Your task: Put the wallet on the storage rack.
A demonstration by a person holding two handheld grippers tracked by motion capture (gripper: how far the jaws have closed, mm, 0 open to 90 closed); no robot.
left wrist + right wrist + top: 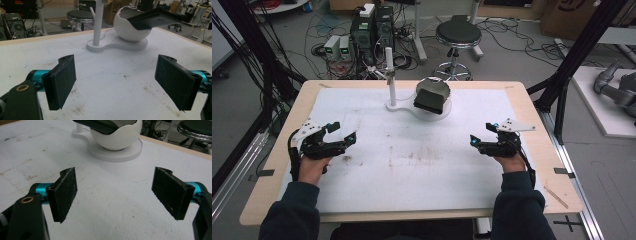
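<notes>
Two grippers, one per hand, both resting low on the table [362, 200] near its front edge; left gripper [343, 132] at the left side, right gripper [479, 134] at the right side; jaws of each spread wide, nothing between them; the left gripper view shows bare white mat between the left gripper [117, 82] pads, the right gripper view the same for the right gripper [115, 195].

One dark pad [428, 100], flat and black, lies propped across the mouth of one white bowl [444, 107]; bowl sits on one white base [404, 107] at the far middle of the table; one white post [390, 75] rises from the left lobe of that base.

Key relation: pad lies ahead of both sets of jaws, well apart from each; from the left gripper it is forward and to the right; from the right gripper forward and to the left; in the high view the right gripper looks slightly nearer, though the gap is small and I would not press it.

Pad's long axis: in the left gripper view the pad [155, 18] runs crosswise, tilted, its right end overhanging the bowl [130, 30] rim; in the right gripper view the pad [100, 125] is cut off by the top edge above the bowl [117, 137], so its full length cannot be told there.

Judgement: reach not yet begun; either hand must travel forward and inward; the overhanging edge looks the easiest bite.
</notes>
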